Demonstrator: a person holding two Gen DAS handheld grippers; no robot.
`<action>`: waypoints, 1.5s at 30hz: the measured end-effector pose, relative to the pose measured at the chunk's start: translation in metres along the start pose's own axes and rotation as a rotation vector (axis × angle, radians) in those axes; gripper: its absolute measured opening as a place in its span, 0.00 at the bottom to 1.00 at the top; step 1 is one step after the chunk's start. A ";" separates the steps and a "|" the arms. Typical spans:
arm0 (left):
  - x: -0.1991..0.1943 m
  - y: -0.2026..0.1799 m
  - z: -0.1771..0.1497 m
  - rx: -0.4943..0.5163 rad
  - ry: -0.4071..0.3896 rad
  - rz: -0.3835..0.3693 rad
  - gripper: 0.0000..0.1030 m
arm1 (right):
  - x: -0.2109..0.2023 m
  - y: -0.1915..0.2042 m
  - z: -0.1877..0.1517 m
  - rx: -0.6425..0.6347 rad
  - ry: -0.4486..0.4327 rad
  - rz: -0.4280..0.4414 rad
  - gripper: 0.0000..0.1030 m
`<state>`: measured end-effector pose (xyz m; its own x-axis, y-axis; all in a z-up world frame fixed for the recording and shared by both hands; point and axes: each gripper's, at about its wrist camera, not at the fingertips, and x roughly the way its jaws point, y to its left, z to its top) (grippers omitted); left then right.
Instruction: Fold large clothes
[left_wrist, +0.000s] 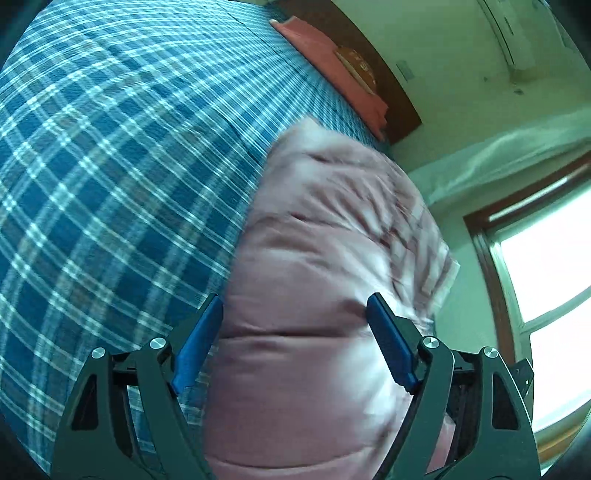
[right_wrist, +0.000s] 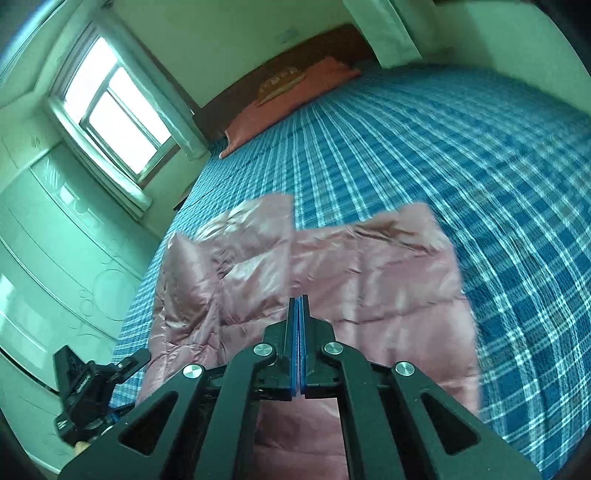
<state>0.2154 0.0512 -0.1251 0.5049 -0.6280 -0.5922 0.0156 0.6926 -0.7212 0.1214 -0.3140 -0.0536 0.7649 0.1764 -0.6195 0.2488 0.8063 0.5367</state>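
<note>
A pink quilted coat (right_wrist: 369, 280) lies spread on the blue plaid bed (right_wrist: 461, 166), with its left part rumpled and a sleeve folded across. My right gripper (right_wrist: 300, 297) hovers over the middle of the coat, blue pads pressed flat together with nothing between them. In the left wrist view the coat (left_wrist: 314, 258) is blurred and fills the centre. My left gripper (left_wrist: 295, 299) stands wide open above it, its blue pads (left_wrist: 388, 339) apart and touching no cloth. The left tool's black body (right_wrist: 92, 387) shows at the bed's left edge.
A coral pillow (right_wrist: 295, 96) lies against the dark wooden headboard (right_wrist: 332, 40) at the far end. A bright window (right_wrist: 114, 107) and a pale wardrobe (right_wrist: 55, 240) stand left of the bed. Plaid sheet (left_wrist: 110, 166) stretches wide beyond the coat.
</note>
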 end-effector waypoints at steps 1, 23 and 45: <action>0.002 -0.003 -0.002 0.018 -0.006 0.019 0.78 | -0.003 -0.009 0.001 0.037 0.005 0.031 0.00; 0.013 0.022 -0.004 -0.067 -0.003 0.007 0.78 | 0.080 0.016 -0.013 0.209 0.138 0.276 0.60; 0.015 0.031 -0.003 -0.121 0.016 -0.031 0.78 | 0.114 0.041 -0.017 0.102 0.169 0.265 0.10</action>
<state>0.2212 0.0620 -0.1576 0.4923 -0.6544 -0.5739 -0.0743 0.6254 -0.7768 0.2082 -0.2513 -0.1121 0.7039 0.4707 -0.5319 0.1186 0.6605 0.7414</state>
